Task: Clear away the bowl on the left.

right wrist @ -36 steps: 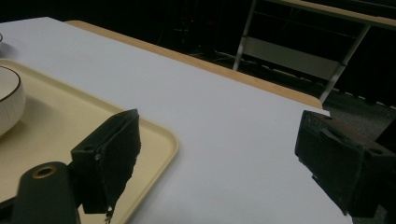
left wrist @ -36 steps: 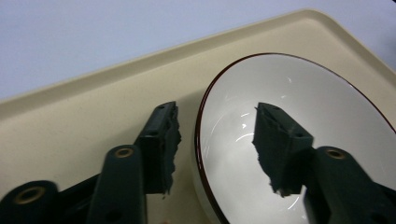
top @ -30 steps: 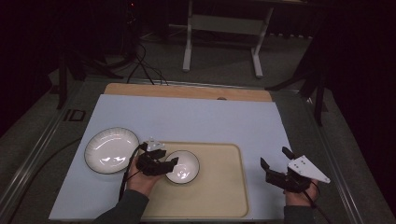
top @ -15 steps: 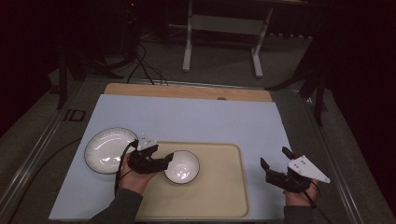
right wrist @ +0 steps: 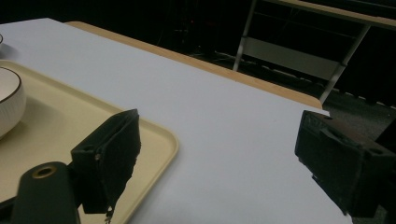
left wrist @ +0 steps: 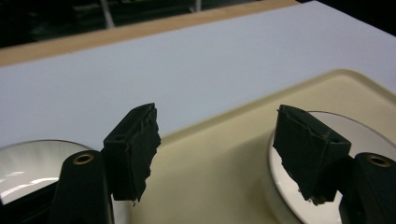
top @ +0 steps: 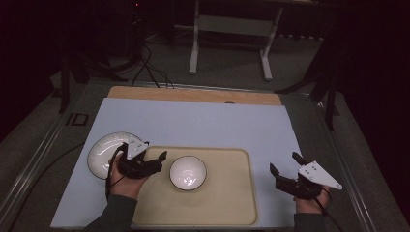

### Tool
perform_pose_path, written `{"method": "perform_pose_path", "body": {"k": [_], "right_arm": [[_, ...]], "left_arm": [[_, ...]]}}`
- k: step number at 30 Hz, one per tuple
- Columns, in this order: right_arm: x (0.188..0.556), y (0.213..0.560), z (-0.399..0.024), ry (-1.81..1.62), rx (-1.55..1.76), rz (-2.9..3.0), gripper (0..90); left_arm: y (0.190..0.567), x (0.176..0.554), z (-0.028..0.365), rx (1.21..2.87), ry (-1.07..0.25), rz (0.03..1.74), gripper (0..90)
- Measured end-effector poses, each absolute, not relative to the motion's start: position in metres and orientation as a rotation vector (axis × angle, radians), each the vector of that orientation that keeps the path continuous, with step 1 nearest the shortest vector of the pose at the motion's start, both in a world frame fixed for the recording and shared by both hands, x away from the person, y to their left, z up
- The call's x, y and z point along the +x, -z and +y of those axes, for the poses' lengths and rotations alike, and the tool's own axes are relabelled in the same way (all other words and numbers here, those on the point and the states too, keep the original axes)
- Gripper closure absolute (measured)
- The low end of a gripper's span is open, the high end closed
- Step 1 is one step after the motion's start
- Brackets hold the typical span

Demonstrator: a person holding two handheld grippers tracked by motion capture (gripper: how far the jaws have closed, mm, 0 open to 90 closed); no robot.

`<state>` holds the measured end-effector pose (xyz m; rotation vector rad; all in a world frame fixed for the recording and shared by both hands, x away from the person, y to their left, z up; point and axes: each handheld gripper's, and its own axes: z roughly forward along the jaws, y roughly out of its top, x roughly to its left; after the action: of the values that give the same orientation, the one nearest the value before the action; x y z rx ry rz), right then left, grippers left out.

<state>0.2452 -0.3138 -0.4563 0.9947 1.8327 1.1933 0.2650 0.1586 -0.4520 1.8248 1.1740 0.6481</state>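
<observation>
A white bowl point(top: 188, 172) stands upright on the cream tray point(top: 227, 203), left of its middle. My left gripper point(top: 159, 162) hovers just left of the bowl, over the tray's left edge. Its jaws have just been opening and now stand open with nothing between them. In the left gripper view the gripper point(left wrist: 222, 154) frames bare tray point(left wrist: 219, 140), with the bowl point(left wrist: 369, 135) behind the right jaw. A white plate point(top: 104, 152) lies on the mat left of that hand. My right gripper point(top: 284, 163) rests open and empty at the tray's right side.
The pale blue mat point(top: 203, 125) covers the table, with a wooden strip point(top: 193, 94) along its far edge. The right gripper view shows the tray's corner point(right wrist: 159, 135), the bowl point(right wrist: 7, 100) at far left and bare mat point(right wrist: 224, 116) ahead. A metal stand point(top: 232, 29) is on the floor beyond.
My left gripper has let go of the bowl's left rim, opened, and drawn back left and upward. The bowl stays on the tray. The right gripper has not moved.
</observation>
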Motion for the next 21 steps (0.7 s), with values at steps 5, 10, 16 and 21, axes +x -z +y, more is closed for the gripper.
{"method": "perform_pose_path", "body": {"k": [5, 10, 16, 21], "right_arm": [[0.245, 0.456, -0.314, -1.194, 0.994, 1.833, 13.9], [0.245, 0.456, -0.314, -1.194, 0.995, 1.833, 13.9], [0.245, 0.456, -0.314, -1.193, 0.996, 1.832, 13.9], [0.245, 0.456, -0.315, -1.197, 0.999, 1.829, 13.9]], "left_arm": [[0.448, 0.262, 0.171, 1.805, -0.697, 1.177, 30.0], [0.445, 0.256, 0.195, 1.753, -0.746, 1.212, 28.9], [0.445, 0.250, 0.218, 1.697, -0.816, 1.260, 27.2], [0.445, 0.247, 0.228, 1.672, -0.828, 1.281, 26.5]]}}
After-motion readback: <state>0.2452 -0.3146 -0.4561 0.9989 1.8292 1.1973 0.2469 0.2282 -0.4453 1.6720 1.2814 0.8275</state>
